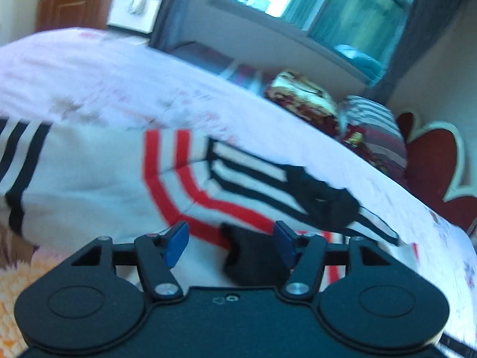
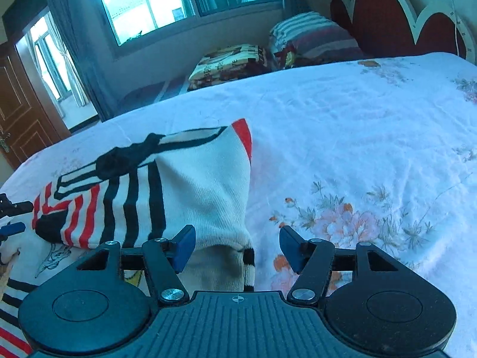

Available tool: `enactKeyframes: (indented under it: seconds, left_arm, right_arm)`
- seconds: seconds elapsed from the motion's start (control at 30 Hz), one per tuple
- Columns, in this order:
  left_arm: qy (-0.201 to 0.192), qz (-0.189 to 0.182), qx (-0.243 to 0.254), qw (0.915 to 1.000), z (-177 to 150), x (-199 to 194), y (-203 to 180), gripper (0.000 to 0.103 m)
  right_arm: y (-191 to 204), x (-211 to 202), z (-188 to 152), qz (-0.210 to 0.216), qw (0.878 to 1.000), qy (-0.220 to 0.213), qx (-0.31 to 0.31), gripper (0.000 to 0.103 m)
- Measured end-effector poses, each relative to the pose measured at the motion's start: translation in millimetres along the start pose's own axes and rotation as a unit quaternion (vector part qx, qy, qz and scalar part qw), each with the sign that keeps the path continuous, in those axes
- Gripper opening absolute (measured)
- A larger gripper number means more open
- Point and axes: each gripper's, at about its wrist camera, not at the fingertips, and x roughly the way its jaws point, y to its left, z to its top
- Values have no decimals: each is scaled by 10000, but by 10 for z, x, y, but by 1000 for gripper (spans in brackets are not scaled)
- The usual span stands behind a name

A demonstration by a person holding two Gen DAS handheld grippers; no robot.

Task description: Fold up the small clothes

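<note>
A small white knit garment (image 1: 89, 173) with red and black stripes lies on the bed. In the left wrist view my left gripper (image 1: 231, 243) is open just above it, with a black patch of the garment between the blue fingers. In the right wrist view the same garment (image 2: 202, 185) lies folded over itself, a white sleeve running down toward the camera. My right gripper (image 2: 237, 247) is open, its left finger (image 2: 184, 247) over the sleeve's cuff and its right finger over the sheet. The left gripper's blue tip (image 2: 12, 228) shows at the left edge.
The bed is covered by a pale floral sheet (image 2: 357, 149). Folded blankets (image 2: 232, 65) and a striped pillow (image 2: 313, 38) sit at the far side by a red headboard (image 2: 384, 15). A window and brown door (image 2: 18, 110) lie beyond.
</note>
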Motion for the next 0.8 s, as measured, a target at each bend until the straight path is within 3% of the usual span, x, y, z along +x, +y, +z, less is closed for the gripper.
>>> enactKeyframes:
  seconds: [0.23,0.47,0.5,0.6,0.7,0.8]
  left_arm:
    - [277,-482,432,9975,-102,185,-428,60]
    - [727,-337,718,9942,-253,491,-505,60]
    - [779,-310,715,9939,-276,526,-476,60]
    - [727,-317,783,9938,-305,545,-433,60]
    - [729,-324,735,9941,-308,539,-417,60]
    - [730,-296,747,9941,-302,548,-428,60]
  right_arm:
    - [7,465,396,109,9998,58,150,62]
    - [-55,994,752,25,9995,147,288,61]
    - [-65,1062,795,9,9994,161,294,59]
    - [-122,1274,887,-70,9989,286,369,33]
    - [-175,1412,916,6,9977,378,559,27]
    - [-95,1425,922,-60,9992,334,187,13]
